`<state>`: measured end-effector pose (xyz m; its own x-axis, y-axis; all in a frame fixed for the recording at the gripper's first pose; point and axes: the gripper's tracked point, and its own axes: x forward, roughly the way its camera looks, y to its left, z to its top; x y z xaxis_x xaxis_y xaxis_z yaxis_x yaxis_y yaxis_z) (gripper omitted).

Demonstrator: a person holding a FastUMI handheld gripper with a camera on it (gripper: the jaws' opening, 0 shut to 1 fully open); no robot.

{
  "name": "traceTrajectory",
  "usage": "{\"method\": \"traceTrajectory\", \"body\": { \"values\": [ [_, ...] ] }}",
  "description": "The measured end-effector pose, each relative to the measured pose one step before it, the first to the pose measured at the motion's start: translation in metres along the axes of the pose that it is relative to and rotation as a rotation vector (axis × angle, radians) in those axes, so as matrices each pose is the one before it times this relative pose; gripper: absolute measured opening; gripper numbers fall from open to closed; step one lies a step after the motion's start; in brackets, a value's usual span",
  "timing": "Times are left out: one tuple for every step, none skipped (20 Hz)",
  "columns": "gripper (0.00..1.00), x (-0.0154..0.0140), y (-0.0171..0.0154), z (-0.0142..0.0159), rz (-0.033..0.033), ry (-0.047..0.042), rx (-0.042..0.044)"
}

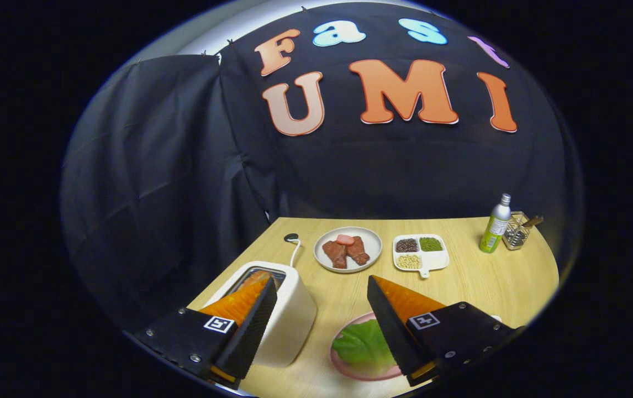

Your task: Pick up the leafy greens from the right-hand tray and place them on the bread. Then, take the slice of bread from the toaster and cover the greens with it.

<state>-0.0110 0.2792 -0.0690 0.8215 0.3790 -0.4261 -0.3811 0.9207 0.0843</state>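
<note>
Tongs (322, 284) gape wide and empty; the toaster (286, 309) with its bread slice (254, 278) sits under the left finger, greens (362, 344) lie lower right.

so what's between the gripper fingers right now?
Gripper view: the open gripper has the toaster's right side, bare table and the leafy greens on the pink plate.

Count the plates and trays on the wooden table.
3. A pink round plate under the green lettuce leaf, between the open gripper fingers; a white round plate of meat beyond; a white divided tray beside it. The gripper may hide more.
</note>
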Motion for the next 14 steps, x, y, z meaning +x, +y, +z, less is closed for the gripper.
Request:
{"method": "traceTrajectory", "body": {
  "values": [
    [0.99,0.0016,0.01075,0.00137,0.01668,0.00358,0.00043],
    [0.98,0.00288,0.0098,0.00166,0.01496,0.00243,-0.00128],
    [0.98,0.00256,0.00829,0.00127,0.01278,0.00558,-0.00485],
    [0.99,0.00191,0.00865,0.00138,0.00825,0.00615,-0.00792],
    [0.99,0.00185,0.00729,0.00007,0.0042,0.00711,-0.00952],
    [0.99,0.00276,0.00623,-0.00061,0.0057,0.00839,-0.00918],
    [0.99,0.00269,0.00616,-0.00155,0.00108,0.01292,-0.0093],
    [0.99,0.00306,0.00292,-0.00123,-0.0071,0.01256,-0.0098],
    [0.99,0.00383,0.00111,-0.00237,-0.00897,0.01237,-0.01201],
    [0.99,0.00342,0.00149,-0.00216,-0.00885,0.01229,-0.00789],
    [0.99,0.00322,0.00317,-0.00294,-0.00217,0.01101,-0.00237],
    [0.99,0.00376,0.00466,-0.0023,0.00531,0.01165,-0.00029],
    [0.99,0.00227,0.00467,-0.00273,0.00449,0.01746,-0.00013],
    [0.98,0.00411,0.00265,-0.00362,0.00441,0.01441,-0.00513]
  ]
}}
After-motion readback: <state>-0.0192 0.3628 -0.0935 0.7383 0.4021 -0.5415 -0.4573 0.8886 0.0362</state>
